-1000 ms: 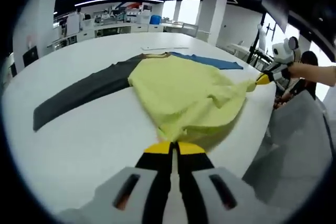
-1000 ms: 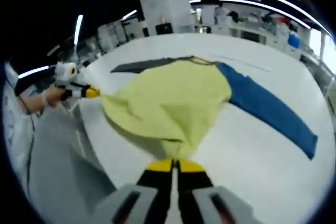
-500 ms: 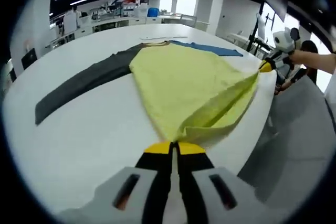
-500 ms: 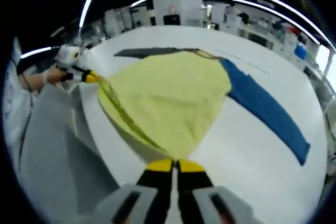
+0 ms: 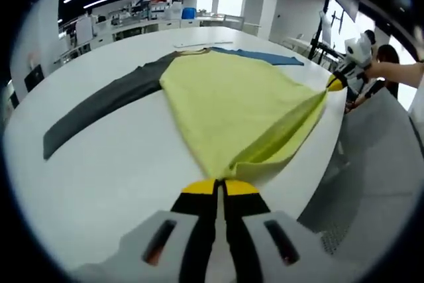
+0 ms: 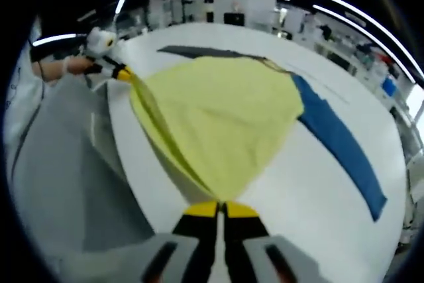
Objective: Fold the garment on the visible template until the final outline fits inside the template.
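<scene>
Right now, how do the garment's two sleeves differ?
The dark grey sleeve and the blue sleeve differ in colour. They run out from opposite sides of the yellow body: grey on the left gripper's side, blue on the right gripper's side. Both lie flat and straight on the white table, ungripped; the jaws hold only the yellow hem.

Bare white bench [image 5: 119,164] lies open left of the yellow garment [image 5: 232,104], up to its dark sleeve [image 5: 99,107]. On the other side, bench stays open around the blue sleeve [image 6: 338,144].
</scene>
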The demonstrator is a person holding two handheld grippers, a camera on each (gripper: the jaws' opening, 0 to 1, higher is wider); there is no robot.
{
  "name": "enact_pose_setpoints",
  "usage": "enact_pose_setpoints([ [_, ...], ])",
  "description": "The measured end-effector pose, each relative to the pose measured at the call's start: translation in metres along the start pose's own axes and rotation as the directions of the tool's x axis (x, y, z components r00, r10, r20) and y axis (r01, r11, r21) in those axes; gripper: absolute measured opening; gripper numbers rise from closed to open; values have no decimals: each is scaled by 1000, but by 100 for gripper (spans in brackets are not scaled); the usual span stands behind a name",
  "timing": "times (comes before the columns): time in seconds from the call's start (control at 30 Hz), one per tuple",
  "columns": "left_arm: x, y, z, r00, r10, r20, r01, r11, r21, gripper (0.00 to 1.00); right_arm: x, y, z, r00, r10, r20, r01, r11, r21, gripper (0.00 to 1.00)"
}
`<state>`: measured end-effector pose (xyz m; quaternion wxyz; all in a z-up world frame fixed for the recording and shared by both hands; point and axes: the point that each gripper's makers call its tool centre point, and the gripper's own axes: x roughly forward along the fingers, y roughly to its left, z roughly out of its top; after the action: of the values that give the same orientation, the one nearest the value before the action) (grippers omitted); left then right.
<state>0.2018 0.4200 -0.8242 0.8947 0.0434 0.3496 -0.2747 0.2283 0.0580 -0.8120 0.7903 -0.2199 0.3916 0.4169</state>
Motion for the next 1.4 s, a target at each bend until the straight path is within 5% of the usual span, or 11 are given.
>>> enact_pose_setpoints([
  [1.07,1,4,-20,999,4,-33,-4,1000,-21,0,13,4,-21,999,35,-38,-34,999,13,0],
  [1.13,0,4,-17,1000,1,-9,-2,999,-41,0,12,2,-23,999,42,-35,-41,999,30,4],
  [1.33,-2,0,-6,997,-34,67,40,995,-88,1,8,-1,-13,999,17,43,-20,996,85,42],
  [1.4,-2,-2,-1,996,-29,83,34,998,-55,10,7,-8,-8,997,-17,80,8,994,107,57],
])
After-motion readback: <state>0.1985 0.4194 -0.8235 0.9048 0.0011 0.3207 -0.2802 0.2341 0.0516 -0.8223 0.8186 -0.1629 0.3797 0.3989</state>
